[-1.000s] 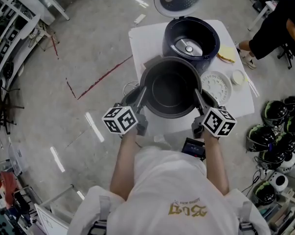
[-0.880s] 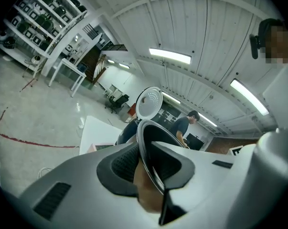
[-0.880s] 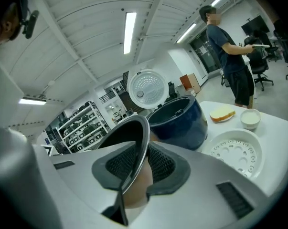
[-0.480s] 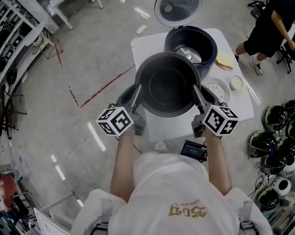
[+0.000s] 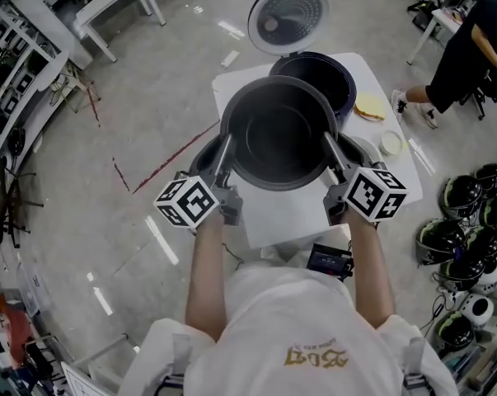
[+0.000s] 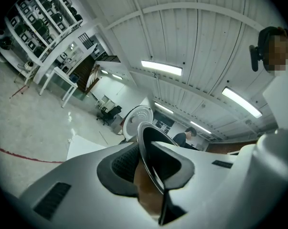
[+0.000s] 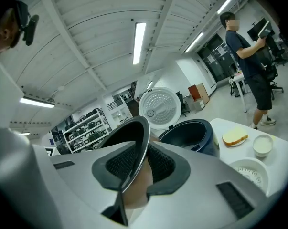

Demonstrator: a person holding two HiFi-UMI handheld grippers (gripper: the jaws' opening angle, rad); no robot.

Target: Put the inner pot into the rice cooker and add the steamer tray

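Two grips on the inner pot (image 5: 277, 134), or one?

Two. From my seat I see the left hand-held gripper (image 5: 224, 151) pinching the pot's rim on its left side. The right hand-held gripper (image 5: 331, 148) pinches the rim on the opposite side. In each gripper view the thin metal rim runs between the ribbed pads (image 7: 120, 161), and both pads press onto it.

Where does the pot sit?

It sits on nothing. I have it held up over the white table (image 5: 273, 213), mouth up and roughly level. In the head view its far edge overlaps the near rim of the rice cooker (image 5: 337, 77), so it is not inside the cooker.

And the cooker?

Open, with its round lid (image 5: 288, 15) standing up behind the body.

The steamer tray (image 7: 252, 171)?

On the table to the right of the cooker. I see it in the right gripper view, white and perforated, with a small white bowl (image 7: 262, 144) and a yellow slice (image 7: 234, 137) just beyond it. Neither gripper touches it.
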